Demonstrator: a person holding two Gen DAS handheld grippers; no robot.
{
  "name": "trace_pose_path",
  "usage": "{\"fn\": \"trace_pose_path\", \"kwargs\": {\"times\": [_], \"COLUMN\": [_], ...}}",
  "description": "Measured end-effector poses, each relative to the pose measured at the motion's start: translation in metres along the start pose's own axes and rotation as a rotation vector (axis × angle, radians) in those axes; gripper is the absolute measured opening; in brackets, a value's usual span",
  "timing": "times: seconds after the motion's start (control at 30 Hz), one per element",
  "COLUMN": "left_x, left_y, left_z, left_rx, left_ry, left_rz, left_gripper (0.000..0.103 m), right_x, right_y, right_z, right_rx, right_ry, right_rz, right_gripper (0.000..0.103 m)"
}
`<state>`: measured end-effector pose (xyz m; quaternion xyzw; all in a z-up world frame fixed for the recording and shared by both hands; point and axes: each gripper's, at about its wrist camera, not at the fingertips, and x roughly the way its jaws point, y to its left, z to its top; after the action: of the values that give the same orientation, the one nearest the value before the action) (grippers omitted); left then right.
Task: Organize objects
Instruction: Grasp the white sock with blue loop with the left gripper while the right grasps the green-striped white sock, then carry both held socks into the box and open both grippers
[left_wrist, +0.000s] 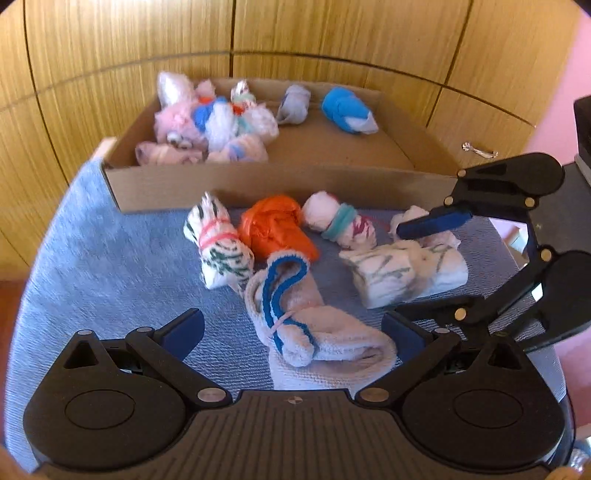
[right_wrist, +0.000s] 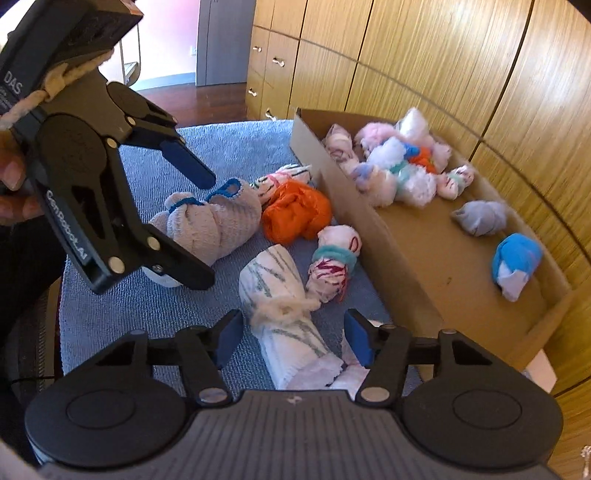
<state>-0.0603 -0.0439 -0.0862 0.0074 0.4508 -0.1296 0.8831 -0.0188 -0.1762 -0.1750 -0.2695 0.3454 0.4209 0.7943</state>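
Several rolled sock bundles lie on a blue towel (left_wrist: 110, 266) in front of a cardboard box (left_wrist: 258, 184). My left gripper (left_wrist: 293, 336) is open, its jaws on either side of a white bundle with blue trim (left_wrist: 306, 317), also in the right wrist view (right_wrist: 214, 221). My right gripper (right_wrist: 293, 338) is open around a white bundle with grey-green stripes (right_wrist: 280, 295), seen too in the left wrist view (left_wrist: 402, 273). An orange bundle (left_wrist: 275, 230), a white-and-green striped bundle (left_wrist: 218, 247) and a white bundle with a teal band (left_wrist: 341, 221) lie between them and the box.
The box (right_wrist: 424, 266) holds a pile of pink, white and blue bundles (right_wrist: 399, 162) at one end, plus a grey bundle (right_wrist: 480, 216) and a bright blue one (right_wrist: 515, 264). Wooden cabinet doors (left_wrist: 295, 37) stand behind the box. The towel's edge drops off at the left.
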Motion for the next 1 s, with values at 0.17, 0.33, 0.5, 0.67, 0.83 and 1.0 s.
{"fn": "trace_pose_path", "kwargs": {"times": [0.17, 0.33, 0.5, 0.67, 0.83, 1.0], "left_x": [0.0, -0.007, -0.012, -0.011, -0.023, -0.037], "left_y": [0.003, 0.002, 0.002, 0.004, 0.013, 0.023], "left_z": [-0.003, -0.004, -0.003, -0.003, -0.001, 0.003], "left_rx": [0.005, 0.029, 0.079, 0.105, 0.11, 0.115], "left_ry": [-0.011, -0.032, -0.027, -0.029, -0.029, -0.035], "left_rz": [-0.018, -0.048, -0.058, -0.078, -0.095, -0.102], "left_gripper": [0.087, 0.067, 0.057, 0.053, 0.052, 0.052], "right_x": [-0.001, -0.006, -0.015, -0.014, -0.026, -0.053], "right_y": [0.005, 0.009, 0.019, 0.027, 0.03, 0.028], "right_z": [-0.003, -0.008, -0.013, -0.014, -0.02, -0.026], "right_rx": [0.069, 0.189, 0.308, 0.371, 0.426, 0.465], "right_ry": [0.0, -0.025, -0.049, -0.041, -0.053, -0.086], "right_rz": [0.01, -0.011, -0.024, -0.081, -0.111, -0.127], "right_gripper": [0.043, 0.034, 0.03, 0.029, 0.029, 0.029]}}
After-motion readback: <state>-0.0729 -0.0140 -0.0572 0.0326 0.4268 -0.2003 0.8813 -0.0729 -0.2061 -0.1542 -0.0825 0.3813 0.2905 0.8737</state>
